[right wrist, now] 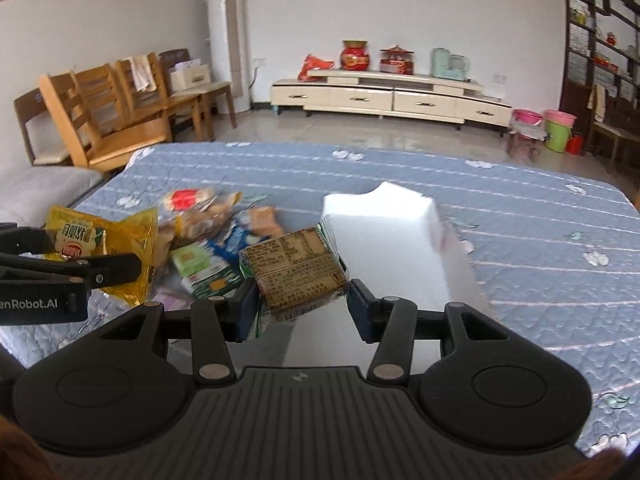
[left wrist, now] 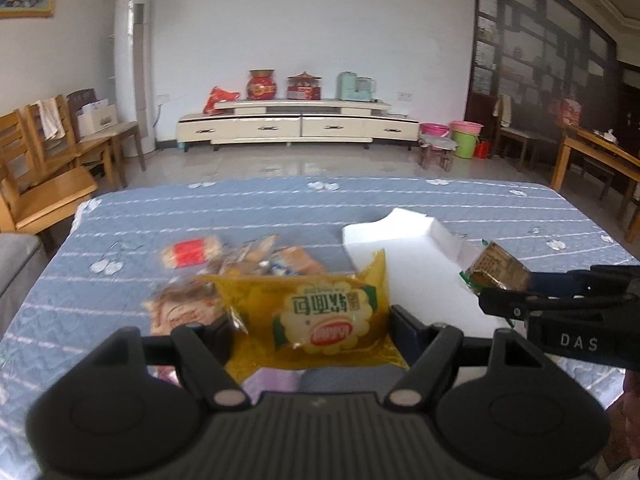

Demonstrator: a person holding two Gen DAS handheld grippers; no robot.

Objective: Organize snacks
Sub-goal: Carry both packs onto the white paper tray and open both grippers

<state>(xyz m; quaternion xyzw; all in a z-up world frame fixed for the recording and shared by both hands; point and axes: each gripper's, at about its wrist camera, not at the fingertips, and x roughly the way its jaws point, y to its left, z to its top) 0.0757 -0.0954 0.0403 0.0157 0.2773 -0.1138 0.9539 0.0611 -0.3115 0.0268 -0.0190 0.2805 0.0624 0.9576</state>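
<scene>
My left gripper [left wrist: 312,324] is shut on a yellow bread packet [left wrist: 332,320], held above the blue quilted table cover [left wrist: 200,208]. In the right wrist view that left gripper [right wrist: 76,252] shows at the left edge with the yellow packet [right wrist: 120,232]. My right gripper [right wrist: 304,304] is shut on a square brown snack packet with green edges [right wrist: 298,268], also lifted. From the left wrist view the right gripper [left wrist: 504,288] comes in from the right with the brown packet [left wrist: 498,268]. A white foam box [left wrist: 400,240] [right wrist: 392,232] stands just behind both. A blurred pile of several snack packets [left wrist: 240,260] [right wrist: 212,220] lies to its left.
Green and blue packets [right wrist: 204,268] lie under my right gripper. Wooden chairs [right wrist: 108,112] stand beyond the table's left edge. A wooden side table [left wrist: 600,152] is off to the right. A low cream cabinet [left wrist: 296,124] lines the far wall.
</scene>
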